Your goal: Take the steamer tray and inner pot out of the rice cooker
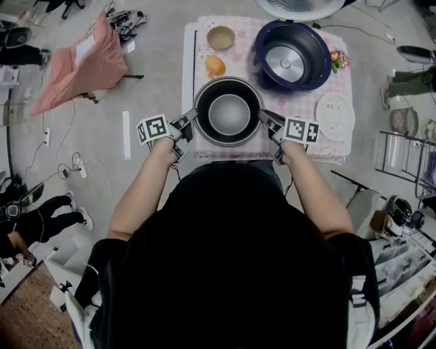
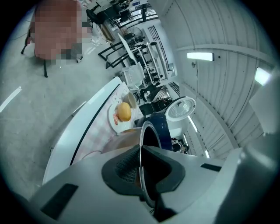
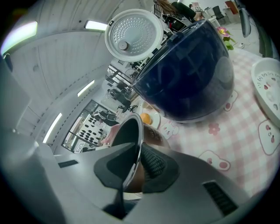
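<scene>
Holding the inner pot (image 1: 229,112) out of the rice cooker (image 1: 293,54), in front of it and to its left, over the pink checked cloth (image 1: 300,102). Round and deep, with dark inner walls, a paler grey bottom and a thin bright rim; brownish on the outside in both gripper views. Pinched at the rim on the side away from the rice cooker by the left gripper (image 1: 187,123), and on the side towards it by the right gripper (image 1: 267,121). Each pair of ribbed pads narrowed onto the metal edge, one pad inside the wall and one outside. Lying flat just in front of the rice cooker, well apart from the pot: the white steamer tray (image 1: 334,116). Dark blue and open, that cooker, with a silvery disc at the bottom of its well. To its left, an orange (image 1: 215,65) and a tan bowl (image 1: 221,37). Impossible to tell: pot base on the cloth or above it. Cut off by the head view's top edge: most of the raised lid (image 1: 300,7). Hidden under the pot: the cloth there.
</scene>
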The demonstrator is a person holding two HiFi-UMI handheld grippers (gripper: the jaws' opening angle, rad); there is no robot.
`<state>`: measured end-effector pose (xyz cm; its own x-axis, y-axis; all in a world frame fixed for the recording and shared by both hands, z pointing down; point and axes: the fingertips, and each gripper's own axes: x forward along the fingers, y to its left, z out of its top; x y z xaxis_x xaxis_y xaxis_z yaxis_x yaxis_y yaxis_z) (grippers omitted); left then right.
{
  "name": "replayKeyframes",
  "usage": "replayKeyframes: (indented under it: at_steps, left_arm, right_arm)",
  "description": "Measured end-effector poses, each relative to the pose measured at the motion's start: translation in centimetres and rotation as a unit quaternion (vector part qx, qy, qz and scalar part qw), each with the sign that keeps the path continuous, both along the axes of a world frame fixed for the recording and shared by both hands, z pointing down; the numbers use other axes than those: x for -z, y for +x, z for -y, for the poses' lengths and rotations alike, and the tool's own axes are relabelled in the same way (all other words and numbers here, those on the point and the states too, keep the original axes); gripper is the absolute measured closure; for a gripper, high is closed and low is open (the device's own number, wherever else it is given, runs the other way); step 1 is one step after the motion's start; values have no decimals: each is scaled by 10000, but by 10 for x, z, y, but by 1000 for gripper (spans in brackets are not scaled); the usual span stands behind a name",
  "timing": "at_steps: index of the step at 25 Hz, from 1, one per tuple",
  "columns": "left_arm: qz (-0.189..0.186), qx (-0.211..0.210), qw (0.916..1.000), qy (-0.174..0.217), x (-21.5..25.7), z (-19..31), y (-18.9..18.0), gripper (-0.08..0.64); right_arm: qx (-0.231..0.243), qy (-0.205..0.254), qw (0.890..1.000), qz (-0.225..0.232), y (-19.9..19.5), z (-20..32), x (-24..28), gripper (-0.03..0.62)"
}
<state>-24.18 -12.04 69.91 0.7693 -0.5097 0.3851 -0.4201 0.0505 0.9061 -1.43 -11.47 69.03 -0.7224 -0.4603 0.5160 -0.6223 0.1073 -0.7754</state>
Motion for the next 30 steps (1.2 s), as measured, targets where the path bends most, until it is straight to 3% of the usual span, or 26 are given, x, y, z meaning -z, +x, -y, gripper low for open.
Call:
replayKeyframes:
  at_steps: [14, 19, 23, 30]
  left_arm:
    - [-36, -32, 10000, -4, -11, -3, 4, 525]
    - [-20, -45, 10000, -7, -12, -2, 6, 525]
    - [-226, 132, 9996, -65, -13, 0, 3, 522]
    - [276, 308, 9987, 293, 0, 14, -24, 511]
  right_arm:
    - [-83, -67, 9999, -87, 5, -2, -20, 551]
    - [-125, 93, 9998, -104, 7, 0, -21, 546]
    - [-162, 306, 9990, -266, 12, 7, -18, 535]
    - [-94, 880, 9950, -467, 26, 18, 16, 512]
